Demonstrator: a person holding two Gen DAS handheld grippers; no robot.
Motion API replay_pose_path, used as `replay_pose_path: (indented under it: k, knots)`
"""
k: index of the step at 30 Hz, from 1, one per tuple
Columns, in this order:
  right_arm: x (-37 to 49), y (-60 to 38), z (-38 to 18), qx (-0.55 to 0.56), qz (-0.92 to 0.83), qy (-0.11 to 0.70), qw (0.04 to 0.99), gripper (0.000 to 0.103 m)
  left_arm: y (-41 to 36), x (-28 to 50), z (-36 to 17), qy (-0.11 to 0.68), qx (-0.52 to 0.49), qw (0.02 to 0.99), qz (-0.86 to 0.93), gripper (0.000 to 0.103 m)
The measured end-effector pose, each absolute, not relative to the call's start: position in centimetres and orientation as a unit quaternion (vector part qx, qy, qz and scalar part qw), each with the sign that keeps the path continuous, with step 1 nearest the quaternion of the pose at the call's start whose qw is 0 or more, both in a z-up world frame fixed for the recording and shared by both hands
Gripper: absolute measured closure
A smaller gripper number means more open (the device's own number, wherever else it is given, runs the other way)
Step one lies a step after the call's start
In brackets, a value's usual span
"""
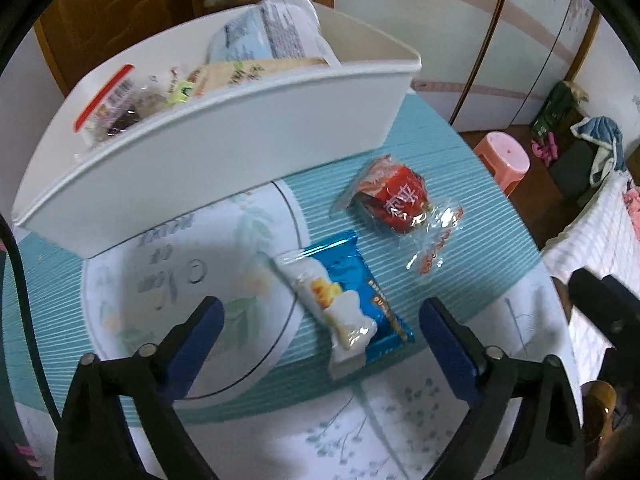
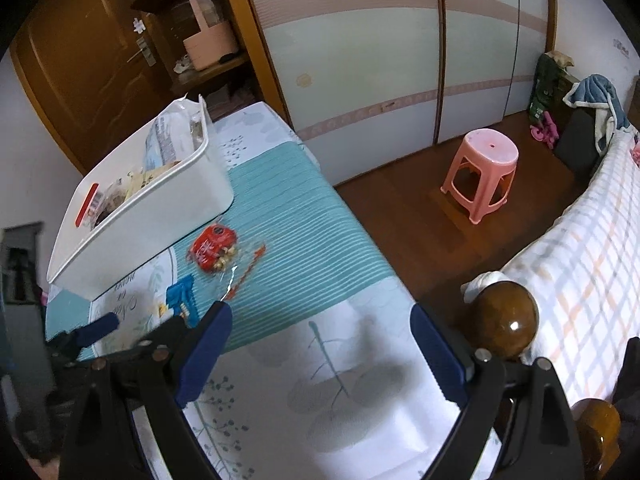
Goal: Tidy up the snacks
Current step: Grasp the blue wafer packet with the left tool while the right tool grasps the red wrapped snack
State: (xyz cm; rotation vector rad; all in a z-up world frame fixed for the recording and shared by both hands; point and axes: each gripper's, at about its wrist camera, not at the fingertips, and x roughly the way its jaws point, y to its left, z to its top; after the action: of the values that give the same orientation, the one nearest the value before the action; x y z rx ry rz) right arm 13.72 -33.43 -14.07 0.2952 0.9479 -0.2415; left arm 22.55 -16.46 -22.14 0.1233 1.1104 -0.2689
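Left gripper [image 1: 322, 322] spread wide, blue pads apart, nothing pinched; hangs above blue-and-white snack packet [image 1: 348, 304] lying on teal striped tablecloth [image 1: 440, 184], between pads in left wrist view. Red snack packet [image 1: 400, 200] in clear wrapper just beyond, on cloth, apart from blue one. White bin [image 1: 224, 148] farther back, holding several packets. Right gripper [image 2: 320, 344] also spread, empty, over bare cloth near table edge. Pink stool [image 2: 482, 172] on floor.
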Motion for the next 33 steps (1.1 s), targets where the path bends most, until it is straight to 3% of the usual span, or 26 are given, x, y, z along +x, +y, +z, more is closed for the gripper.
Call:
replay_pose_path:
  k: [2,3,7,8,13,23,26,28,33]
  knots:
    - [14.3,-33.5,-14.1,0.143,-0.113,0.453,0.873,0.012,-17.0,22.8,-23.1,0.532,0.071,0.835,-0.119,0.033]
    - [14.6,-33.5,-14.1,0.143,-0.11,0.453,0.873,0.012,-16.9,22.9,-23.5,0.537,0.07,0.832,-0.119,0.033]
    - [16.6,-32.3,-14.5,0.133,-0.081,0.451,0.879,0.012,-16.1,22.8,-23.2,0.526,0.066,0.839,-0.121,0.066]
    - [17.1,-32.0,-14.6,0.13,-0.074,0.45,0.88,0.012,-15.8,22.9,-23.2,0.526,0.067,0.839,-0.122,0.069]
    - [20.6,-29.3,-15.8,0.099,-0.016,0.454,0.885,0.011,-13.4,22.1,-23.2,0.529,0.046,0.837,-0.135,0.075]
    - [24.7,-25.7,-18.6,0.003,0.021,0.482,0.876,0.012,-9.3,20.1,-22.7,0.533,0.032,0.838,-0.11,0.076]
    - [24.9,-25.3,-19.4,-0.009,0.029,0.49,0.871,0.022,-8.8,19.7,-22.6,0.536,0.027,0.837,-0.105,0.076]
    - [25.0,-25.2,-19.9,-0.015,0.033,0.5,0.866,0.041,-9.2,20.1,-22.3,0.536,0.026,0.837,-0.104,0.076]
    - [24.7,-25.1,-20.2,-0.005,0.039,0.498,0.866,0.047,-9.6,20.1,-22.4,0.538,0.024,0.836,-0.104,0.076]
